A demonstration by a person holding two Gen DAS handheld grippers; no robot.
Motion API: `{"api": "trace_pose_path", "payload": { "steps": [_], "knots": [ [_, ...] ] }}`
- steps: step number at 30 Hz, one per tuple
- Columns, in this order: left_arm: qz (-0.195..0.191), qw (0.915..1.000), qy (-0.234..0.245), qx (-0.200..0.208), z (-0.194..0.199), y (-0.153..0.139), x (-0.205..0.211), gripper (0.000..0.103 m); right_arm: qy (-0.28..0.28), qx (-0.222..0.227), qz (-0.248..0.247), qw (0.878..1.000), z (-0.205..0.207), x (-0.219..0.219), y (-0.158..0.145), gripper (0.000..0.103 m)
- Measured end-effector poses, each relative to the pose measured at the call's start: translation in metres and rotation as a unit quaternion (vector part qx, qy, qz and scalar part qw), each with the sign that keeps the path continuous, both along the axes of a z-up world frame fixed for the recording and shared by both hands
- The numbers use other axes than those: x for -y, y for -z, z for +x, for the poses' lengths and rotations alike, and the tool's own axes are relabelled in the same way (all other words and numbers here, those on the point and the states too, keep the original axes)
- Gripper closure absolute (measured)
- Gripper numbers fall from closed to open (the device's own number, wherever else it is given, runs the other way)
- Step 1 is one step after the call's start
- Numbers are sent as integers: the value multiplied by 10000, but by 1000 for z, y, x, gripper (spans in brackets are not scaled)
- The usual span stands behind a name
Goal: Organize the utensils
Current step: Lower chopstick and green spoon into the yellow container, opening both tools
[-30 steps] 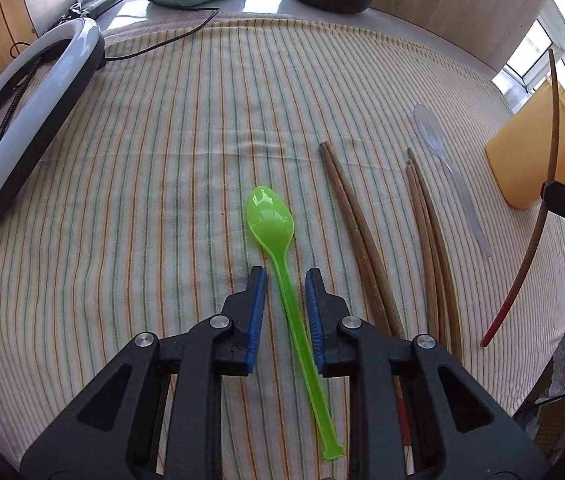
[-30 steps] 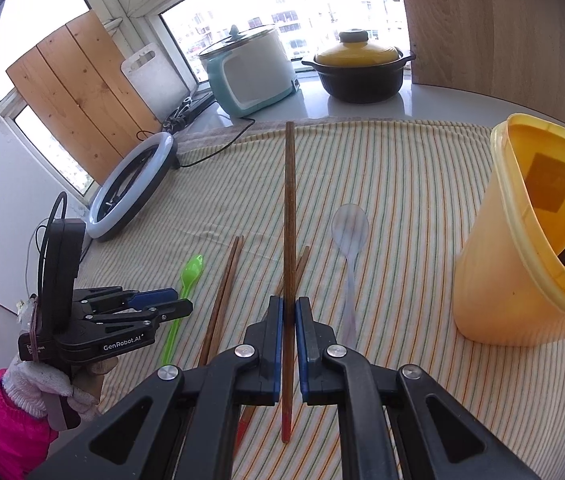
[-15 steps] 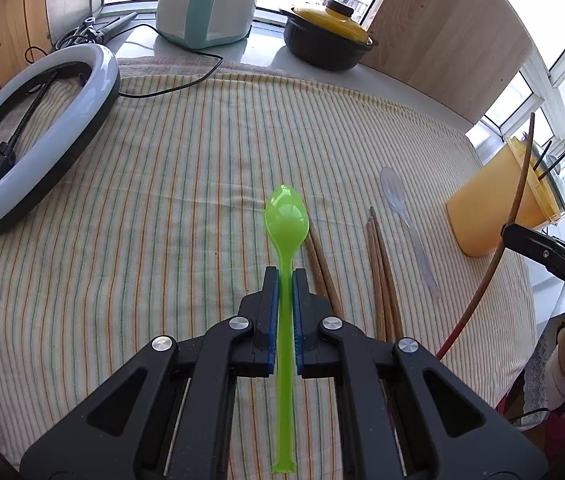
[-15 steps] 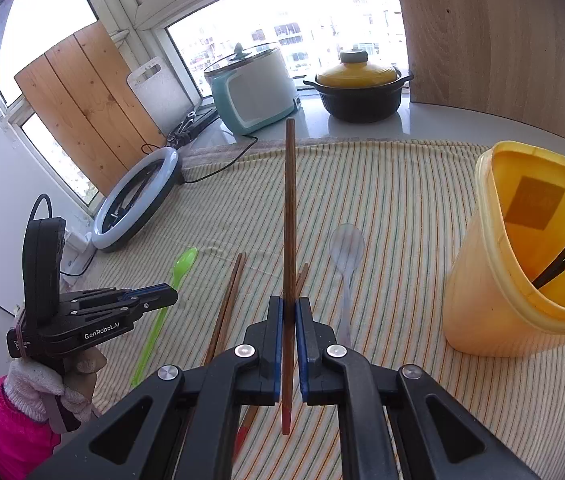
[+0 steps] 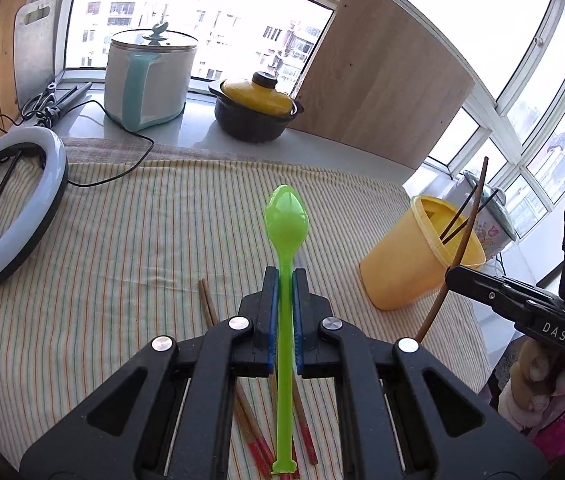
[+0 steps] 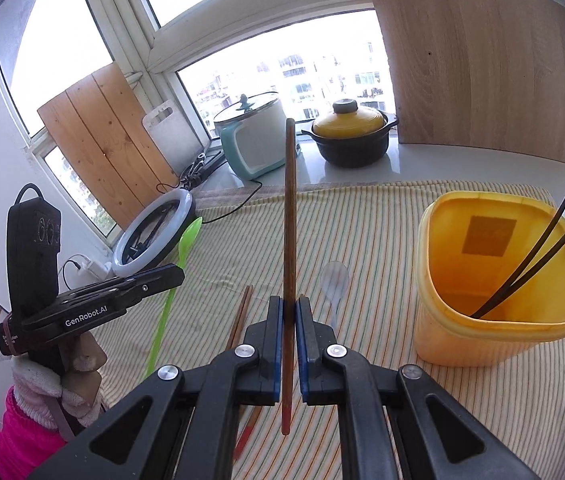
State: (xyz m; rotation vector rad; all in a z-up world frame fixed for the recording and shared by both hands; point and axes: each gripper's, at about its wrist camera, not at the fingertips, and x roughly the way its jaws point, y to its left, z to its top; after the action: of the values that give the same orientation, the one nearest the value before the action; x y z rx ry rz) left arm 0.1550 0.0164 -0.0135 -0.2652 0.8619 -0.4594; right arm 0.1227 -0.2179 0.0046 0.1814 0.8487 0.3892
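My left gripper point(image 5: 285, 280) is shut on the handle of a green plastic spoon point(image 5: 285, 216), held in the air above the striped cloth, bowl pointing away. My right gripper point(image 6: 289, 308) is shut on a brown wooden chopstick point(image 6: 289, 208) with a red tip, held upright off the table. A yellow plastic holder point(image 6: 498, 280) stands to the right of that chopstick with two dark chopsticks point(image 6: 542, 256) inside. More brown chopsticks point(image 5: 208, 300) and a clear spoon point(image 6: 334, 280) lie on the cloth point(image 5: 122, 240). In the left wrist view the right gripper point(image 5: 452, 274) holds its chopstick beside the holder point(image 5: 414, 256).
A ring light point(image 5: 14, 208) lies at the cloth's left edge with its cable. On the sill behind stand a white and teal cooker point(image 5: 148, 80), a yellow-lidded black pot point(image 5: 256, 108) and a wooden board point(image 5: 378, 80). A gloved hand with a pink sleeve point(image 6: 38, 392) holds the left gripper.
The left gripper closed on the green spoon and lifted it off the cloth. Both grippers rose and tipped up, so the windows and sill came into view. The right one kept its chopstick.
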Motion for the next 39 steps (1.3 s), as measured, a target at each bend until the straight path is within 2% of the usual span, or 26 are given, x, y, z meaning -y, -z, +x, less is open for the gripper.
{"api": "trace_pose_path", "payload": {
  "steps": [9,20,30,39],
  "knots": [
    [-249,9990,309,228,5,-22,43,99,303,331,173,9988,-9,32,-32,99],
    [-435,9966,550,433,18,-46,89,99,847,734,410,9929,-13,91,-68,99],
    [-519,9949,720,473,31,-55,121,99,1331,942,459,9855,-3,128,-83,99],
    [-627,9945,728,428,49,-58,143,99,1617,889,579,9811,12,153,-78,99]
  ]
}}
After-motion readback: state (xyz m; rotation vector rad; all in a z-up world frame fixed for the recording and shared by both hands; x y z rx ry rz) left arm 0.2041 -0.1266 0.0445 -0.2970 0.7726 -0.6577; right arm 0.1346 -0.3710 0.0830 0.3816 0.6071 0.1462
